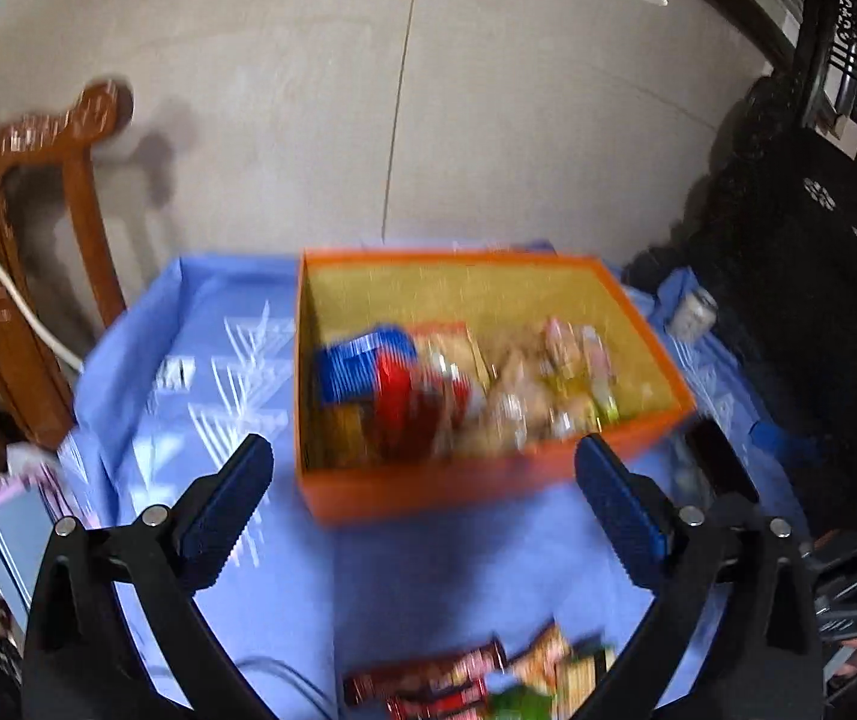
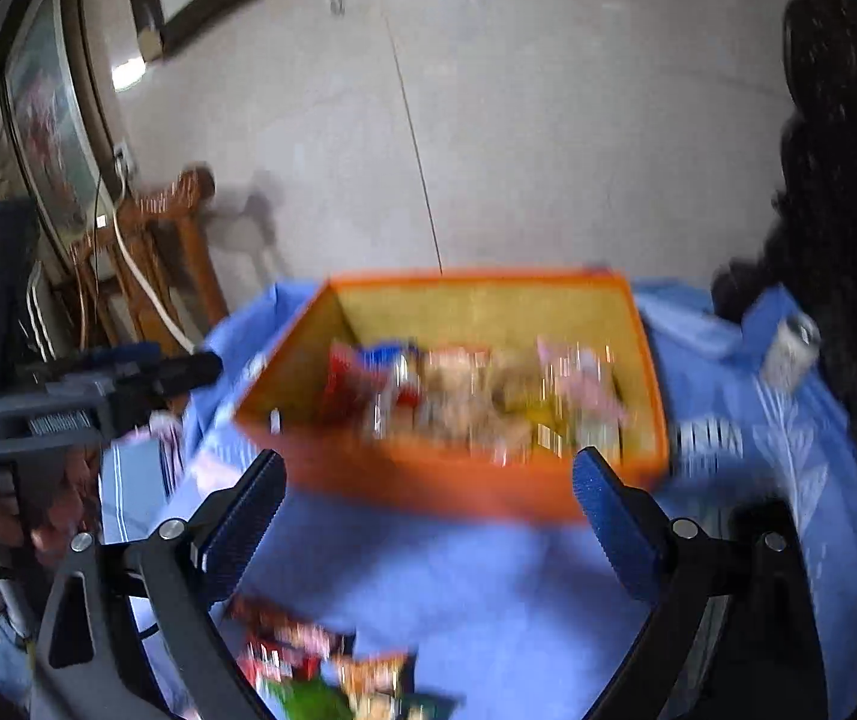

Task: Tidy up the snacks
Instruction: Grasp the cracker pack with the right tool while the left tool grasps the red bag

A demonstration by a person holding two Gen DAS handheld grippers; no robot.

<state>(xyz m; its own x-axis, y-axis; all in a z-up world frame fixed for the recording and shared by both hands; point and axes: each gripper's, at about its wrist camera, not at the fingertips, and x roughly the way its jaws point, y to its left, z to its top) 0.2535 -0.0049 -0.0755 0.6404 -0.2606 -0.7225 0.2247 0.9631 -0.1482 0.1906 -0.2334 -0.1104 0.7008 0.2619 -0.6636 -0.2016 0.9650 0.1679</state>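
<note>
Both views are blurred by motion, so no brand name or label can be read on any packet; only colours are clear.

An orange box (image 1: pixel 476 483) with a yellow inside stands on a table under a blue cloth (image 1: pixel 236 360). In the left wrist view its long axis runs from left to right, with the near long wall facing the camera; in the right wrist view the orange box (image 2: pixel 428 480) is turned a little, so its left corner comes nearer. Inside lie the sorted snacks (image 1: pixel 458 390): a blue packet at the left, a red one beside it, then pale brown, pink and yellow ones toward the right. They fill the near half of the box, and the far half shows bare yellow floor.

A loose pile of snacks (image 1: pixel 476 684) lies on the cloth in front of the box, well apart from it (red-brown bars, an orange packet, a green one). The same loose pile of snacks (image 2: pixel 320 672) shows low in the right wrist view.

The left gripper (image 1: pixel 422 498) has its jaws spread wide and holds nothing; it hangs above the cloth before the box. The right gripper (image 2: pixel 428 510) is also spread wide and empty.

A white can (image 1: pixel 692 312) stands on the cloth to the right of the box. A wooden chair (image 1: pixel 26 240) stands at the left, against the wall.
</note>
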